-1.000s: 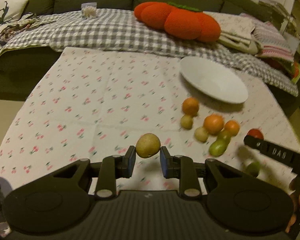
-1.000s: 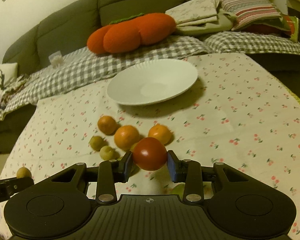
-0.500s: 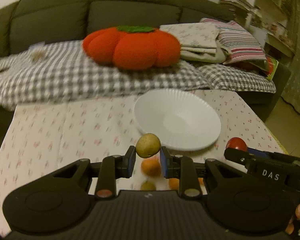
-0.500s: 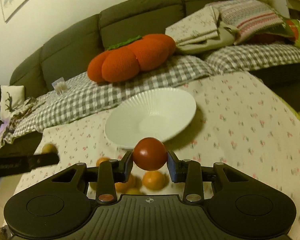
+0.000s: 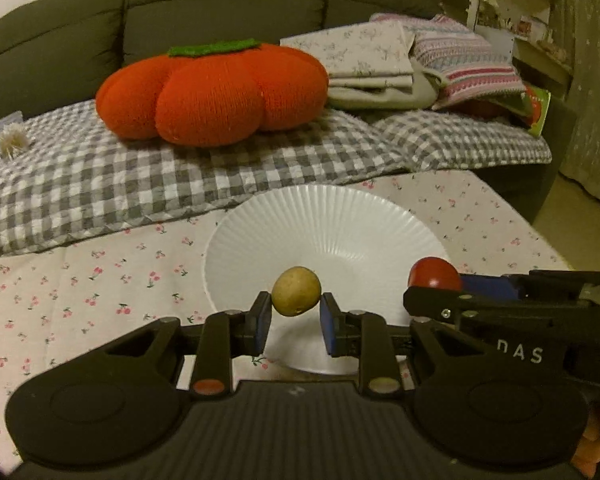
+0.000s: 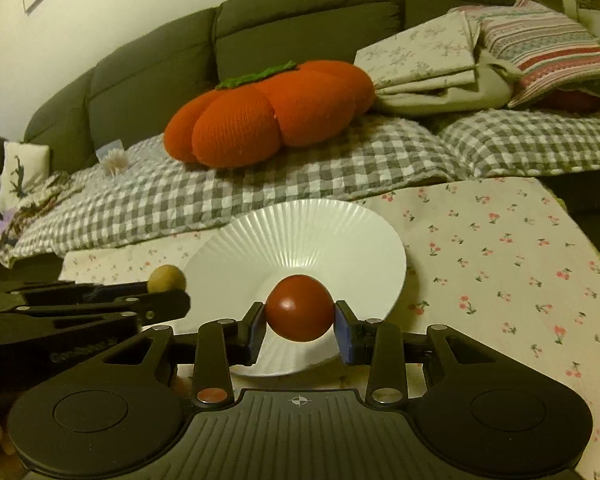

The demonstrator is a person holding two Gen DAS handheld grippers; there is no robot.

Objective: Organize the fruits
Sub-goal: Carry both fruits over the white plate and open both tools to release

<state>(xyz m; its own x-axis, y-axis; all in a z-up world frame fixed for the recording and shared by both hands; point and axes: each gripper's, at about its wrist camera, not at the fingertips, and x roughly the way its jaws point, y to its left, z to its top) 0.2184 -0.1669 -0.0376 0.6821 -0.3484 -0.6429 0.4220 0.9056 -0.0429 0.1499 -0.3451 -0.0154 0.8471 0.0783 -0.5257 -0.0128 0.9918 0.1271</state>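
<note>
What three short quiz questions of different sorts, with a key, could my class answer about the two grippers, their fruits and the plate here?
1. True or false: the white ribbed plate already holds fruit.
2. Which fruit does the right gripper hold? A red tomato; B orange; C green plum.
3. Fill in: the left gripper is shut on a yellow-brown ____ fruit.

Key: 1 false, it is empty. 2 A. 3 round.
</note>
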